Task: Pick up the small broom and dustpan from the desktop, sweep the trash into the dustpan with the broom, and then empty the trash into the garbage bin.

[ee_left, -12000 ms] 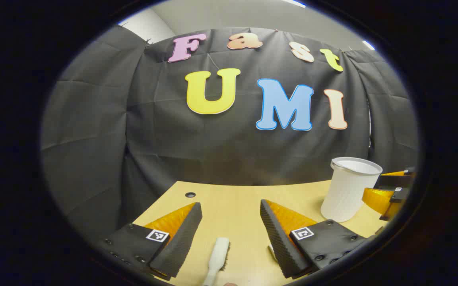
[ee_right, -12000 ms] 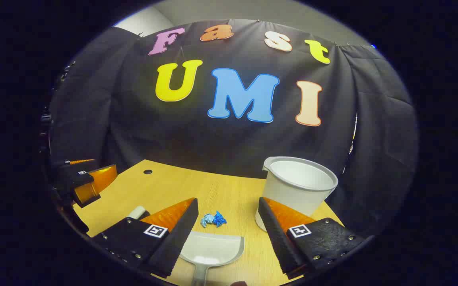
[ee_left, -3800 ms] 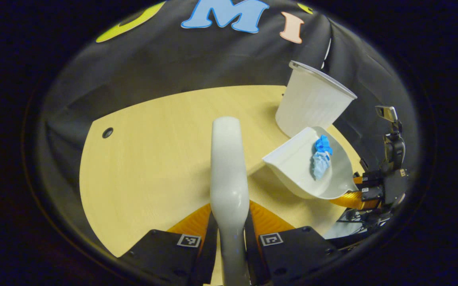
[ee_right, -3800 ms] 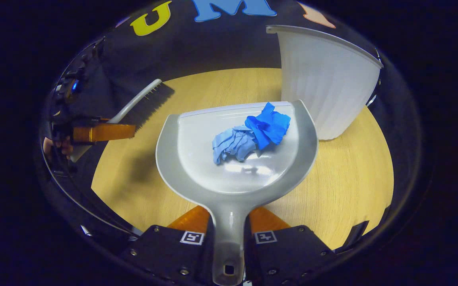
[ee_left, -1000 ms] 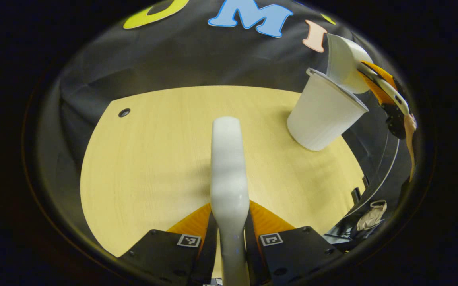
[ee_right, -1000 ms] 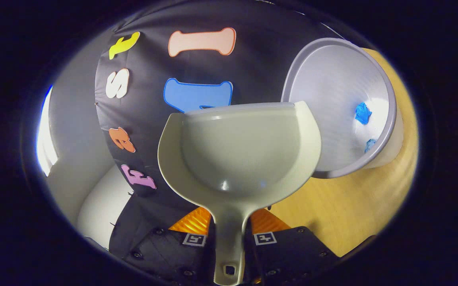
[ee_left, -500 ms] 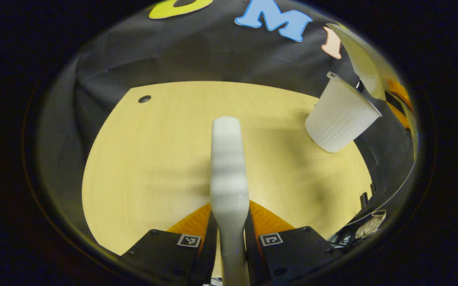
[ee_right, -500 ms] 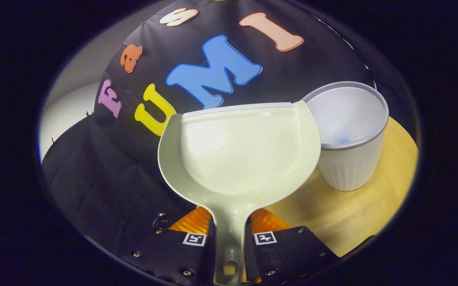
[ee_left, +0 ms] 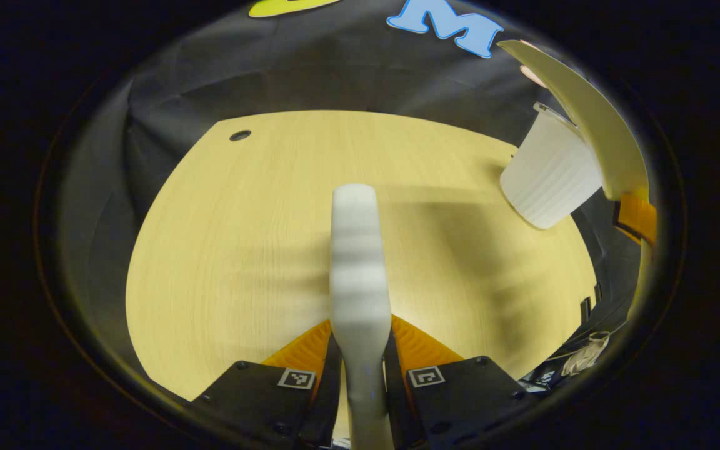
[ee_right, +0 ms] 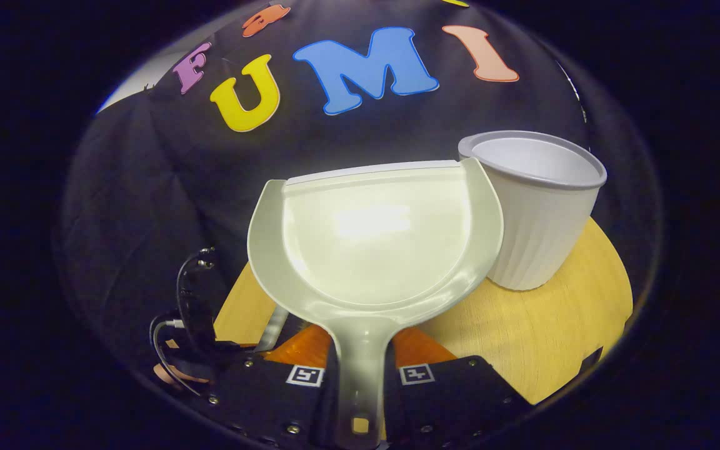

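In the left gripper view, the pale wooden bench (ee_left: 229,250) spreads across the middle, with a small dark round hole (ee_left: 240,135) near its far left corner. At the bottom centre, the left gripper (ee_left: 360,350) has both fingers (ee_left: 300,344) pressed against the handle of the small white broom (ee_left: 359,262), which runs straight up the middle of the view above the bench. To the right, near the bench's far right edge, stands the white ribbed garbage bin (ee_left: 550,178). Just right of and above it, the pale dustpan (ee_left: 591,119) is seen edge-on, raised in the air, with part of the other gripper beneath it at the right edge. At the lower right, beyond the bench edge, lie some cables and a pale crumpled thing, too small to identify.

In the right gripper view, cables (ee_right: 185,300) hang at the lower left. At the bottom centre, the right gripper (ee_right: 360,369) has its fingers (ee_right: 297,347) clenched on the dustpan's (ee_right: 372,244) handle; the pan is held above the bench (ee_right: 554,325), its scoop facing the camera with nothing in it. Just right of the pan, and partly behind its rim, the garbage bin (ee_right: 541,212) stands upright on the bench; its inside cannot be seen.
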The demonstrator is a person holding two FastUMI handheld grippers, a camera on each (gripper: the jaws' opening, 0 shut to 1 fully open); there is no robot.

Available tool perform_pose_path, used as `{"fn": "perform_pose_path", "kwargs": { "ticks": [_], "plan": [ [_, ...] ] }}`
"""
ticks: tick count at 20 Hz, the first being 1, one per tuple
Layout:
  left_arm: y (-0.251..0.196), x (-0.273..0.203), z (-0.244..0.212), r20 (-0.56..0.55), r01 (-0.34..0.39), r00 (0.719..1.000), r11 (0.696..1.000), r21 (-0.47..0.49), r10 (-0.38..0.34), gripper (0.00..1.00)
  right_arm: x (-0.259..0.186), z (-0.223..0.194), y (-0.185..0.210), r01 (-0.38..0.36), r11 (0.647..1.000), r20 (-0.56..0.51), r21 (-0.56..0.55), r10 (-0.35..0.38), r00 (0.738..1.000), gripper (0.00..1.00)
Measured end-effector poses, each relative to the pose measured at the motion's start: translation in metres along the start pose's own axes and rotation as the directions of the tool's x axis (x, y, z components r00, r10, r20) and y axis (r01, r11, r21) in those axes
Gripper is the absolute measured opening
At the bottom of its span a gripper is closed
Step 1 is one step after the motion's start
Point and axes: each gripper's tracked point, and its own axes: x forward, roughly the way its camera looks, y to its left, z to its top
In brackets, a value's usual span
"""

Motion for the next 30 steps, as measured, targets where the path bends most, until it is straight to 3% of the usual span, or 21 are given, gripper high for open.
{"fn": "perform_pose_path", "kwargs": {
  "ticks": [4, 10, 14, 19, 24, 27, 30],
  "plan": [
    [0.004, 0.006, -0.006, -0.031, 0.000, 1.000, 1.000, -0.025, -0.001, 0.41, 0.030, -0.054, -0.020, 0.080, 0.997, -0.089, 0.003, -0.079, 0.993, 0.29],
    [0.007, 0.010, -0.012, -0.092, 0.004, 0.996, 0.999, -0.046, -0.009, 0.42, 0.054, -0.125, -0.030, 0.158, 0.987, -0.244, 0.003, -0.152, 0.958, 0.30],
    [0.009, 0.014, -0.020, -0.125, 0.001, 0.992, 1.000, -0.028, -0.004, 0.38, 0.059, -0.133, -0.030, 0.169, 0.986, -0.292, 0.000, -0.162, 0.942, 0.30],
    [0.008, 0.011, -0.026, -0.151, -0.028, 0.988, 1.000, -0.003, 0.027, 0.40, 0.062, -0.143, -0.031, 0.185, 0.982, -0.345, -0.025, -0.182, 0.921, 0.30],
    [0.009, 0.018, -0.027, -0.153, -0.068, 0.986, 0.998, 0.008, 0.068, 0.44, 0.062, -0.148, -0.031, 0.156, 0.988, -0.396, -0.021, -0.151, 0.906, 0.31],
    [0.005, 0.022, -0.029, -0.152, -0.084, 0.985, 0.996, 0.012, 0.085, 0.43, 0.063, -0.142, -0.027, 0.120, 0.993, -0.383, -0.013, -0.115, 0.917, 0.35],
    [-0.001, 0.020, -0.035, -0.145, -0.106, 0.984, 0.994, 0.011, 0.106, 0.58, 0.061, -0.143, -0.027, 0.093, 0.995, -0.390, -0.023, -0.095, 0.916, 0.39]
  ]
}}
